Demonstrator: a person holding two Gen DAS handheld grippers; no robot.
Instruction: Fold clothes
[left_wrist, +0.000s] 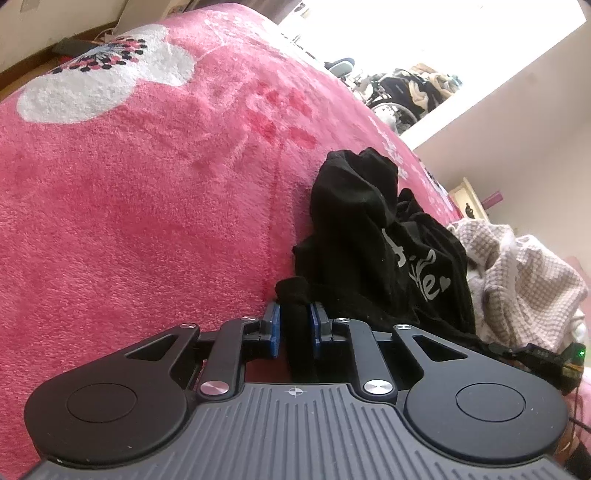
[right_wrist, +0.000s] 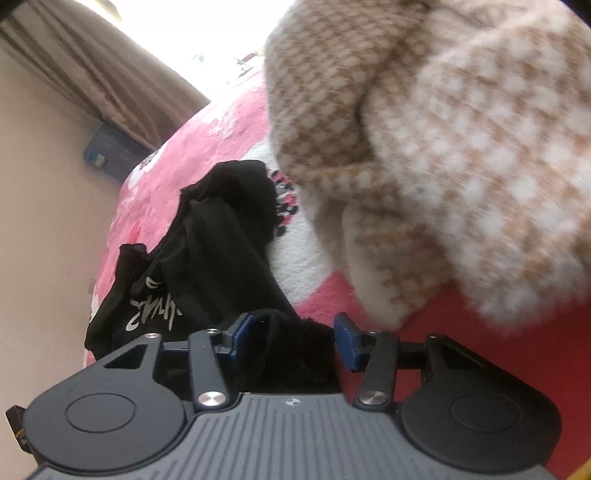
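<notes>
1. The black garment (left_wrist: 373, 236) lies bunched on the pink blanket (left_wrist: 147, 184), beside the checked knit (left_wrist: 517, 266).
2. The left gripper (left_wrist: 295, 328) is clamped on a narrow black strip.
3. The right gripper (right_wrist: 293, 339) stands wider, black cloth between its pads; whether it pinches, I cannot tell.
4. The garment runs forward from both.

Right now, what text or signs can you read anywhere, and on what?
Black shirt, left view: silver script ending "ife" plus a heart; first letters folded away.
Black shirt, right view: same script upside down, unreadable.
Checked sweater: no text.
Pink blanket: flower pattern only, no words.

A shirt (left_wrist: 373, 236) lies on the blanket (left_wrist: 147, 192), beside a sweater (left_wrist: 517, 280).
</notes>
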